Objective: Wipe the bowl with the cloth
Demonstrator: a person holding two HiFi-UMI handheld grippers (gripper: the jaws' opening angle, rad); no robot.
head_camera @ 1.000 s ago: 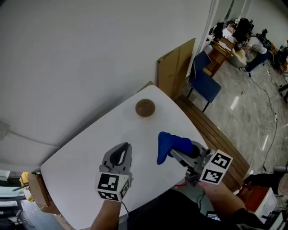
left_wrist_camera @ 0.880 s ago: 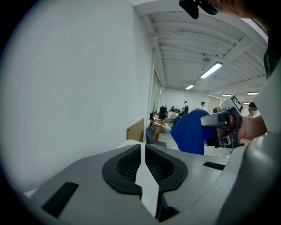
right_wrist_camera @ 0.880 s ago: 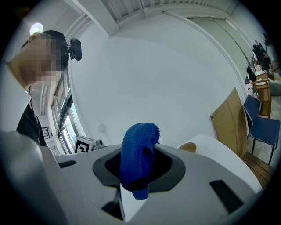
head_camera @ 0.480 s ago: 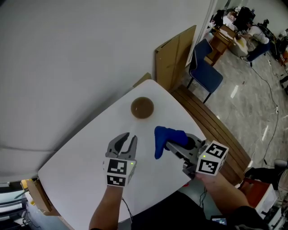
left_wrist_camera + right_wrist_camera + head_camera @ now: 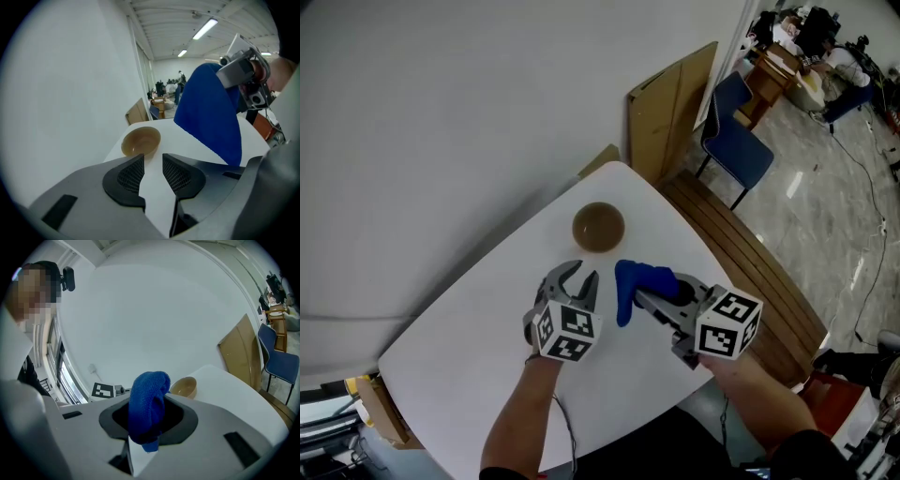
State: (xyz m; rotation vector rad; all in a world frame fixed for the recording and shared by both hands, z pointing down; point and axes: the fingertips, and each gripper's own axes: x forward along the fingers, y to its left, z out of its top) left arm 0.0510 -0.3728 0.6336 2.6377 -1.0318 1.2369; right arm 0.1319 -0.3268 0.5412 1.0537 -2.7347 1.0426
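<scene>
Both grippers have come down closer to the bowl (image 5: 599,226) since a second ago. On the near side of the bowl, a little to its left, the left gripper (image 5: 579,274) has just been opening its jaws. They stand apart with nothing between them, and the bowl lies straight ahead, so this hand is nearer. The bowl sits upright on the white table (image 5: 469,347). Right of the bowl, the right gripper (image 5: 643,298) squeezes the blue cloth (image 5: 636,279), which pokes toward the bowl.
</scene>
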